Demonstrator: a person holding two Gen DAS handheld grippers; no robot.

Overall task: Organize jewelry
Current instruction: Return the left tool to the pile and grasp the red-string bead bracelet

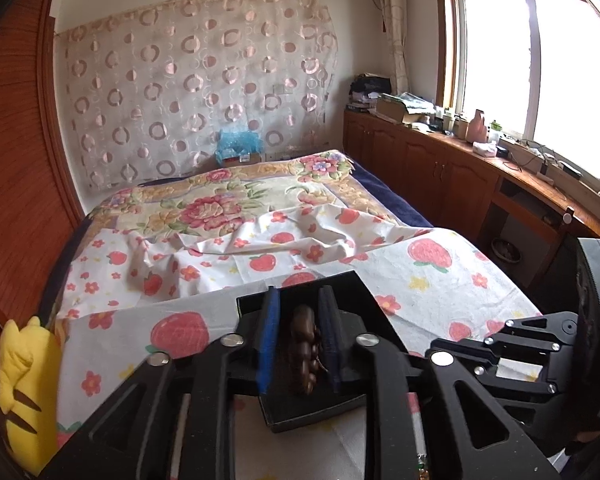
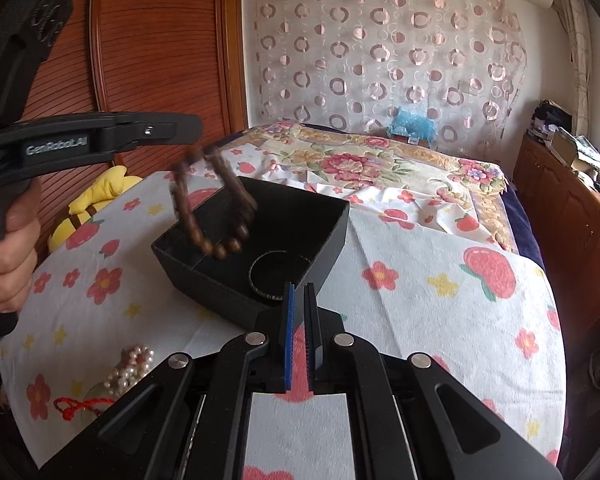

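My left gripper (image 1: 299, 300) is shut on a brown wooden bead bracelet (image 1: 303, 354) and holds it above the open black box (image 1: 358, 284). In the right wrist view the left gripper (image 2: 194, 130) reaches in from the left, and the bracelet (image 2: 212, 208) hangs from it over the black box (image 2: 332, 236). A dark thin bangle (image 2: 278, 276) lies inside the box. My right gripper (image 2: 299, 286) is shut and empty at the box's near corner. A pearl bracelet (image 2: 130, 370) and a red cord piece (image 2: 80, 406) lie on the cloth at the lower left.
The box stands on a strawberry-print cloth (image 2: 440, 312) over a table beside a bed (image 1: 228, 204). A yellow plush toy (image 1: 24, 384) sits at the table's left edge. A wooden wardrobe (image 2: 152, 52) is at the left, and a cluttered wooden counter (image 1: 480, 152) runs under the window.
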